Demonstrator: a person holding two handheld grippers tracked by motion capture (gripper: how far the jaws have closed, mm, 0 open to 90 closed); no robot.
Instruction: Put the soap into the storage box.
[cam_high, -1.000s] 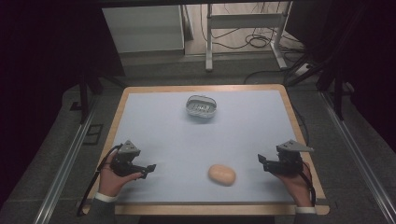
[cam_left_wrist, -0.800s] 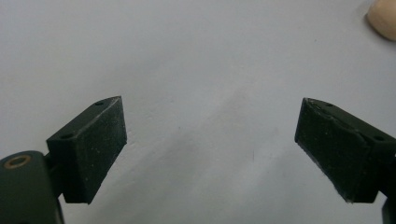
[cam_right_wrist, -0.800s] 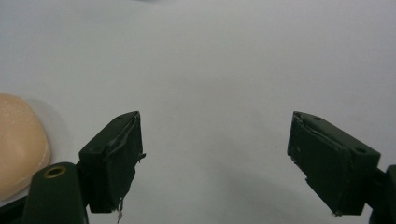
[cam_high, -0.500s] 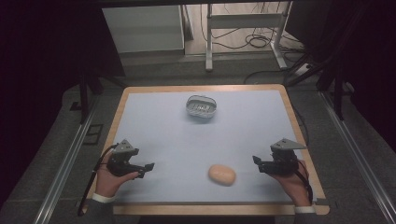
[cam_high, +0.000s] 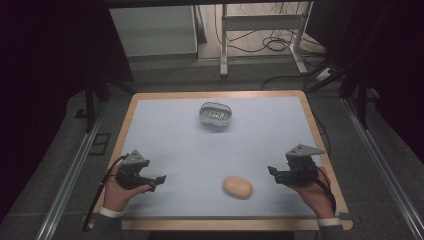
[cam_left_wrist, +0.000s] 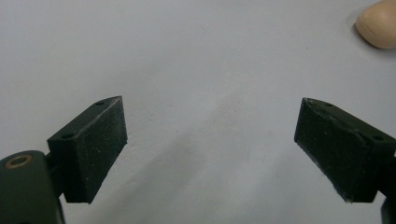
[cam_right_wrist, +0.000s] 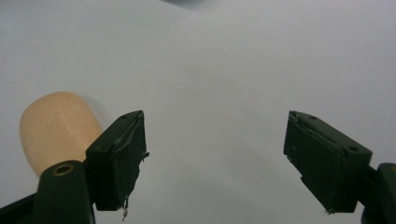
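A tan oval lump (cam_high: 237, 187), smooth like a bread roll, lies on the pale blue table top (cam_high: 200, 150) near the front, right of centre. My right gripper (cam_high: 271, 172) hovers just right of it, pointing left. In the right gripper view its jaws (cam_right_wrist: 215, 154) stand apart over bare table, with the lump (cam_right_wrist: 58, 128) outside the left jaw. These jaws have just been closing with nothing between them. My left gripper (cam_high: 160, 178) rests at the front left, open (cam_left_wrist: 210, 144) and empty. The lump (cam_left_wrist: 378, 23) shows far off at that view's top right corner.
A small grey oval dish (cam_high: 215, 114) with a ribbed inside sits at the back centre of the table. A wooden rim (cam_high: 320, 140) frames the blue surface. Beyond the table lie a dark floor, cables and metal frame legs.
My right gripper has lifted a little and drifted slightly left toward the lump. The left gripper, the lump and the dish have stayed where they were.
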